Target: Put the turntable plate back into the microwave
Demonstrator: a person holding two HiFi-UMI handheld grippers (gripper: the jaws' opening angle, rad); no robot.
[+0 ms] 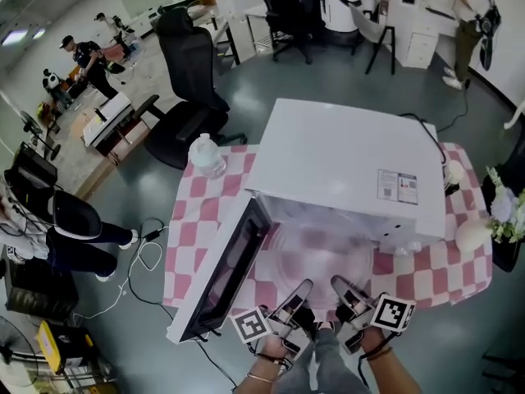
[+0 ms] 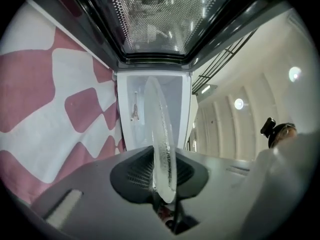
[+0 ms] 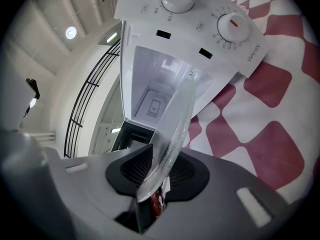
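Where both pairs of jaws clamp its near rim, the glass plate [image 1: 321, 257] sits at the open front of the white microwave [image 1: 344, 158]. The left gripper [image 2: 165, 186] grips one side of the rim and the right gripper [image 3: 156, 181] the other. The door [image 1: 223, 276] is swung open to the left. The bench [image 1: 190, 249] has a pink-checked cloth, with a water bottle [image 1: 205, 154] beside the microwave.

The microwave [image 1: 336, 154] is white, turntable plate [image 2: 161, 134] clear, tablecloth [image 1: 193, 236] pink-and-white checked.

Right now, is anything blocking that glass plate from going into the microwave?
Nothing visible. The microwave door is swung wide open, the cavity looks empty, and the turntable plate is right at the opening.
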